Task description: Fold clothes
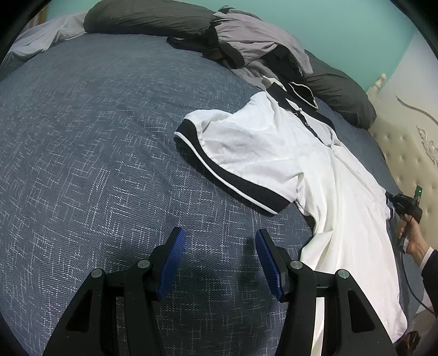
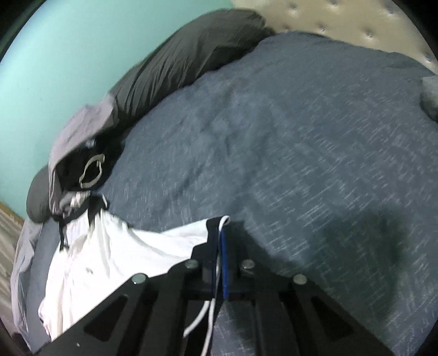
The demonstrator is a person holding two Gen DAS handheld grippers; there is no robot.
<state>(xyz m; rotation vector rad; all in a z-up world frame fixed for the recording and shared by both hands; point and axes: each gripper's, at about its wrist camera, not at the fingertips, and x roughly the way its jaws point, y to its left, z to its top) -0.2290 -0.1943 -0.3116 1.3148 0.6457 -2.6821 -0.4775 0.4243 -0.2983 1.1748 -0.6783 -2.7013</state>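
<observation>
A white polo shirt (image 1: 276, 153) with a dark collar and dark sleeve cuffs lies on the blue bedspread (image 1: 95, 137), with one sleeve spread out to the left. My left gripper (image 1: 220, 246) is open and empty above the bedspread, just left of the shirt's lower body. My right gripper (image 2: 220, 235) is shut on the dark-trimmed cuff of the shirt's other sleeve (image 2: 216, 227), with the white cloth (image 2: 115, 252) trailing to its left. The right gripper also shows in the left wrist view (image 1: 402, 205) at the shirt's far right edge.
Dark grey pillows (image 1: 147, 16) and a pile of grey and black clothes (image 1: 246, 41) lie along the teal wall. A cream tufted headboard (image 1: 410, 142) stands at the right. The right wrist view is motion-blurred.
</observation>
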